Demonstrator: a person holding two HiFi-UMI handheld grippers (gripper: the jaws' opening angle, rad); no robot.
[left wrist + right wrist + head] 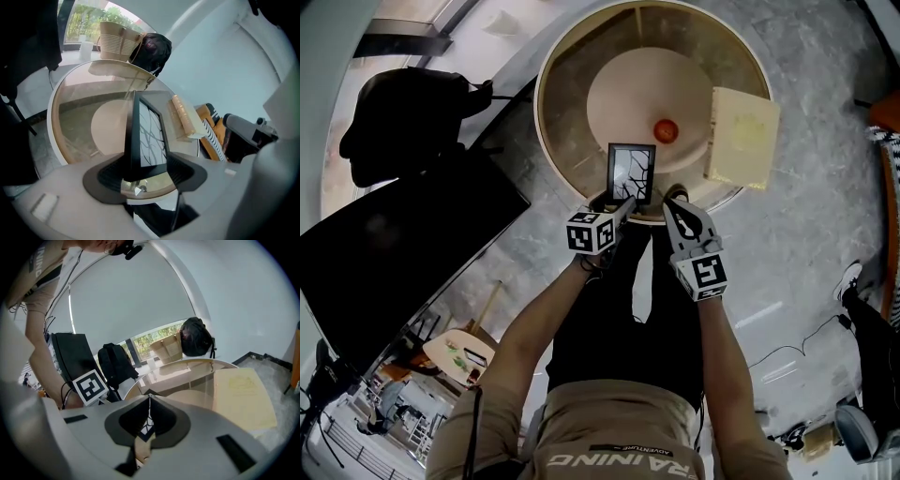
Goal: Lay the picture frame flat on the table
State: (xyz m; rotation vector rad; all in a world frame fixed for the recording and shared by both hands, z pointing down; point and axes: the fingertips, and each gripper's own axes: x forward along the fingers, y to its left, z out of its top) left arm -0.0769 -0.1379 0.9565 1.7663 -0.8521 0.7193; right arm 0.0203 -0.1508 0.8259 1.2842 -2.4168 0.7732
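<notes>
The picture frame (pixel 632 173) stands upright near the near edge of the round glass worktop (pixel 574 141), facing the person. It is a slim rectangle, taller than it is wide, with a narrow black border. The print inside is white with thin black branching lines. In the left gripper view the frame (pixel 147 136) shows edge-on and turned slightly, so its dark side and part of its front can be seen.

The left claw (pixel 619 202) sits at the frame's lower edge. Its jaws are spread wide on either side of the frame, and the pads are not pressing on it. The right claw (pixel 677 199) is closed with its tips meeting, just beside the frame's lower right corner. A pale yellow board (pixel 742 136) lies on the worktop's far right side, well apart from the frame.
</notes>
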